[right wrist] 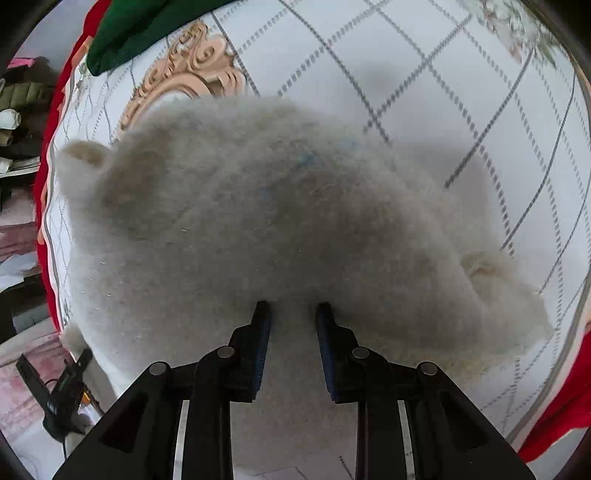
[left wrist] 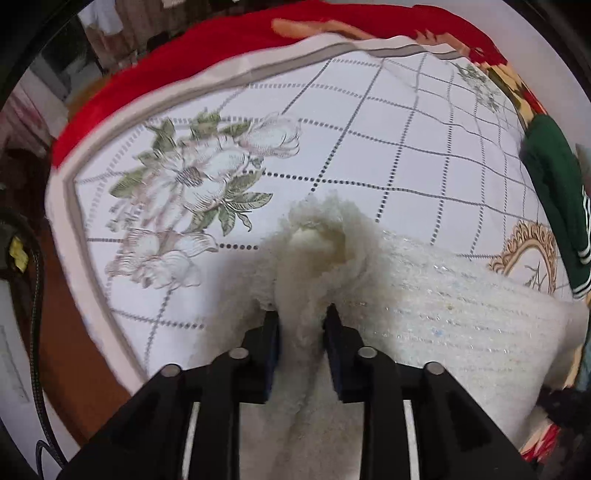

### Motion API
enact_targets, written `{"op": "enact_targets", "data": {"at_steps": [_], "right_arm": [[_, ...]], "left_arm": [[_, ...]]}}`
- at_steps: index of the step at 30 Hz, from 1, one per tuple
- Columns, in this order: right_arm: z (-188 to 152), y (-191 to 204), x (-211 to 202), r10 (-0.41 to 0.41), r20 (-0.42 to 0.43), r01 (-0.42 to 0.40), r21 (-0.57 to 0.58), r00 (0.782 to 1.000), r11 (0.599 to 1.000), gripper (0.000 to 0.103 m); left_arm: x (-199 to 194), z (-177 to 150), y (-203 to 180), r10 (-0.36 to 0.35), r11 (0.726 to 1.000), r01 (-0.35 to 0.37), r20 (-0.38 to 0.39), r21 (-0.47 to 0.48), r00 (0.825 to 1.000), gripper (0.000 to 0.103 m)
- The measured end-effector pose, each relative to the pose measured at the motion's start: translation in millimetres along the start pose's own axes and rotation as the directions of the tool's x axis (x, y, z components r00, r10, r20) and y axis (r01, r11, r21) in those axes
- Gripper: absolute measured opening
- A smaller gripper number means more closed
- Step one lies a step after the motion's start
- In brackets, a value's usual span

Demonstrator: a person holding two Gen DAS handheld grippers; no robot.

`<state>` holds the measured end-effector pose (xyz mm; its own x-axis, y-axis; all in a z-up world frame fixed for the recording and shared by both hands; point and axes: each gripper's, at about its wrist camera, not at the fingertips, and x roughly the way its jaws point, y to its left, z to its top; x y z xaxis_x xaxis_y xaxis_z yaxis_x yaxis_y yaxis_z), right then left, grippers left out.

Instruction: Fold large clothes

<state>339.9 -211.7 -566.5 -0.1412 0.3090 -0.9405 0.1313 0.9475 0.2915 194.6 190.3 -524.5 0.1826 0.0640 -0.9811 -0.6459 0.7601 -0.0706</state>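
Observation:
A fluffy white knit sweater (left wrist: 436,317) lies on a bed sheet (left wrist: 369,147) with a grey grid and flower print. My left gripper (left wrist: 301,314) is shut on a bunched fold of the sweater, which rises between its fingers. In the right wrist view the sweater (right wrist: 277,221) fills the middle, lifted and hanging in front of the camera. My right gripper (right wrist: 293,310) is shut on its near edge, with fabric pinched between the blue pads.
A dark green garment (left wrist: 554,206) with white stripes lies at the sheet's right edge; it also shows in the right wrist view (right wrist: 140,29). A red blanket (left wrist: 166,66) borders the sheet. Floor clutter and a black cable (left wrist: 37,295) lie beyond the bed edge.

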Motion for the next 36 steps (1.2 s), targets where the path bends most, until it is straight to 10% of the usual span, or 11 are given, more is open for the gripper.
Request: {"op": "enact_targets", "data": {"at_steps": [6, 8, 10, 19, 28, 35, 36], "right_arm": [[-26.4, -7.9, -49.6, 0.093, 0.15, -0.088, -0.037, 0.984, 0.995, 0.034], [-43.5, -22.4, -64.7, 0.136, 0.202, -0.134, -0.025, 0.97, 0.991, 0.056], [-54.7, -36.6, -72.1, 0.163, 0.227, -0.166, -0.005, 0.96, 0.986, 0.083], [-68.3, -130.1, -25.3, 0.238, 0.208, -0.277, 0.185, 0.949, 0.943, 0.083], [-36.4, -150.9, 23.3, 0.546, 0.344, -0.623, 0.174, 0.764, 0.763, 0.084], [-18.8, -129.2, 32.4, 0.574, 0.327, -0.639, 0.139, 0.751, 0.757, 0.079], [-18.2, -128.8, 32.3, 0.582, 0.325, -0.647, 0.138, 0.745, 0.75, 0.056]], "left_arm": [[-59.0, -24.2, -36.3, -0.01, 0.993, 0.001, 0.081, 0.119, 0.997, 0.046], [-67.0, -29.1, -57.0, -0.032, 0.989, 0.018, 0.096, 0.146, 0.995, 0.087], [-70.2, -34.4, -81.4, -0.048, 0.984, 0.03, 0.096, 0.176, 0.994, 0.087], [-32.1, -72.4, -166.8, -0.06, 0.961, 0.055, 0.012, 0.272, 0.998, 0.088], [25.1, -77.2, -191.6, 0.015, 0.943, -0.006, -0.025, 0.334, 1.0, 0.098], [27.5, -74.4, -194.8, 0.031, 0.936, -0.028, -0.002, 0.35, 1.0, 0.1], [27.6, -73.5, -196.0, 0.034, 0.936, -0.032, 0.001, 0.35, 0.999, 0.1]]}}
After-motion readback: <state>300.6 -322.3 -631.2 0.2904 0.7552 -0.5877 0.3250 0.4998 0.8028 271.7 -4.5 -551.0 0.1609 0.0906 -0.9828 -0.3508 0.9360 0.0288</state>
